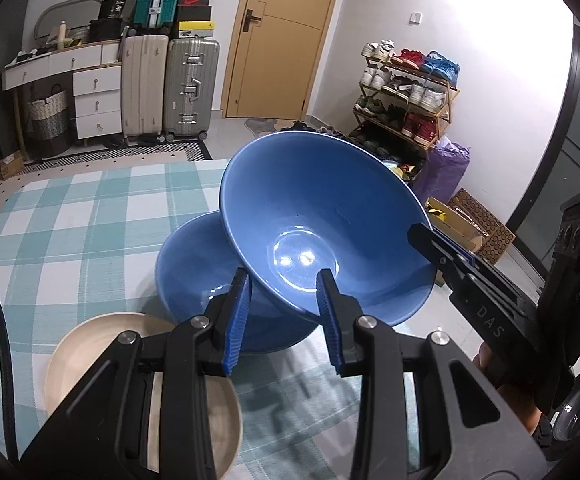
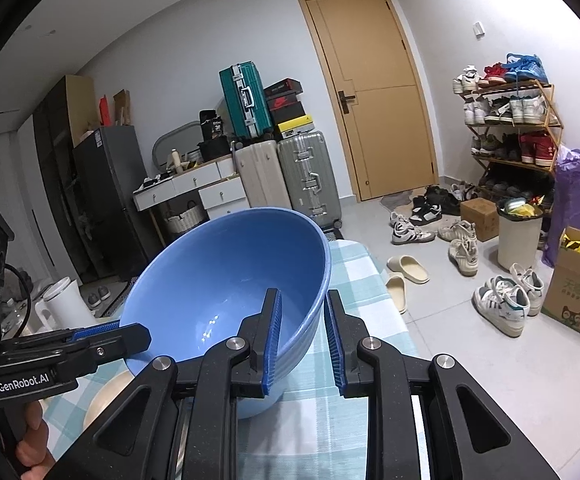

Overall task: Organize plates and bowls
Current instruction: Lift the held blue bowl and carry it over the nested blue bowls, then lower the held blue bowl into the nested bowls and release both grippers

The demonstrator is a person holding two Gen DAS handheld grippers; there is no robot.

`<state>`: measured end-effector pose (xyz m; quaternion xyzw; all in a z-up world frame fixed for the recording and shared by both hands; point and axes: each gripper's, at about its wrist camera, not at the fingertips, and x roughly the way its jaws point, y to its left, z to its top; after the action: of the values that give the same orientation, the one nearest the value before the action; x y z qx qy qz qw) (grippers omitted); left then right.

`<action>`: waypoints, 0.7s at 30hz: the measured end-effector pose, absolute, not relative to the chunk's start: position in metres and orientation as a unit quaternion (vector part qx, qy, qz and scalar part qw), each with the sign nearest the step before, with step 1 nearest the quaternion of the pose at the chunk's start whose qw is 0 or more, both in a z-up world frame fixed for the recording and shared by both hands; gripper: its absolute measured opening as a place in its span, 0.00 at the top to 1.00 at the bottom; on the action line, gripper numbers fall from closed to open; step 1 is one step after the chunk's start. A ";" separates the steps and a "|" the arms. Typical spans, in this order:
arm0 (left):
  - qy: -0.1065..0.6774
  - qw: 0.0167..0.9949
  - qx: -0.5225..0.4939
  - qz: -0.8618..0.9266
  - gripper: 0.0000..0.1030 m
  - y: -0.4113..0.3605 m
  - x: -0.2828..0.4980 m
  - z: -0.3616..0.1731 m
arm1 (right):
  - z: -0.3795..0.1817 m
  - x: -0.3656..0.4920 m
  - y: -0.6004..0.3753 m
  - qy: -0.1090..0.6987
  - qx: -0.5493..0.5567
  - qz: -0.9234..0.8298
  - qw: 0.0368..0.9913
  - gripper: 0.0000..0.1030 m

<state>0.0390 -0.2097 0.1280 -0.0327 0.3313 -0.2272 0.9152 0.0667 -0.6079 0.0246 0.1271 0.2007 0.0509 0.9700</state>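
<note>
Left wrist view: both hand-held grippers, left [image 1: 283, 312] and right [image 2: 304, 336], pinch the tilted blue bowl's [image 1: 322, 216] rim above a second bowl [image 1: 193, 264] on the counter [image 1: 69, 220]; glazed, rigid, breakable, likely slippery.

A lived-in home, entry room by the look. Around the wooden door [image 2: 374, 92]: stacked suitcases [image 2: 285, 172] to its left, crowded shoe rack [image 2: 510, 128] to its right, loose sneakers [image 2: 502, 300] on the floor before it.
</note>
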 end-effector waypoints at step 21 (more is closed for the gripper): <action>0.338 0.924 -0.027 -0.179 0.71 -0.180 0.061 0.089 | -0.004 0.096 -0.568 0.233 0.106 0.077 0.964 0.77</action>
<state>0.0609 -0.1803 0.0888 -0.0269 0.3377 -0.1793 0.9236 0.0959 -0.5680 -0.0039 0.1060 0.2328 0.0773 0.9636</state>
